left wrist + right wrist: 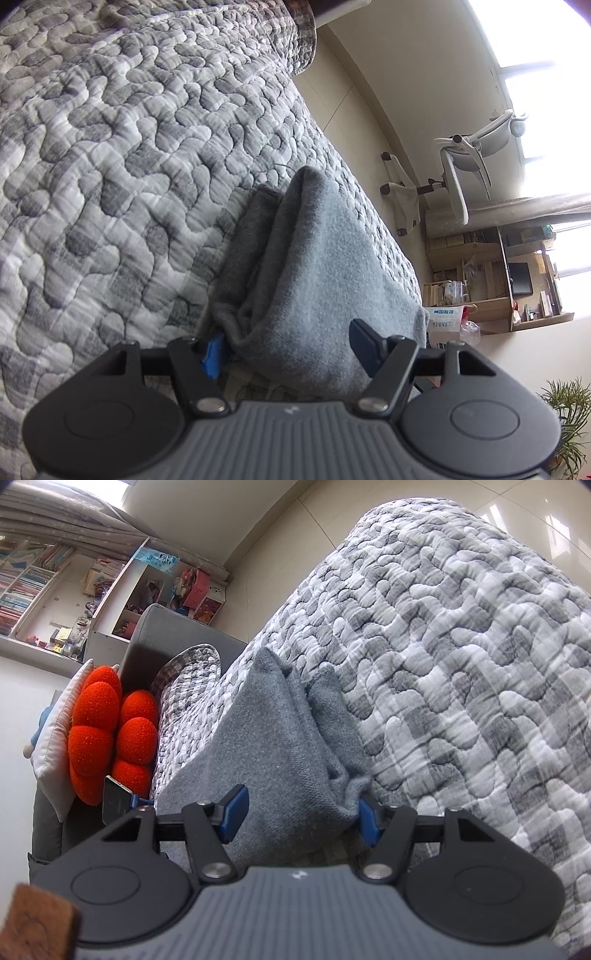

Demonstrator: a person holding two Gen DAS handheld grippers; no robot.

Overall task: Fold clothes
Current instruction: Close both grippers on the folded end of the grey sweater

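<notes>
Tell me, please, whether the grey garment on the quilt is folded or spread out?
Folded. The garment lies as a narrow stack of layers on the quilt, with doubled edges showing at its near end.

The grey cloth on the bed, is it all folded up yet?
Nearly, it looks. The grey cloth already lies doubled in several layers on the quilted bedspread. In hand now: the left gripper and right gripper each sit at one end of it, jaws spread wide with the cloth between them, not pinching. Left to do: maybe one more fold or a tidy, since the layered edges look uneven.
</notes>
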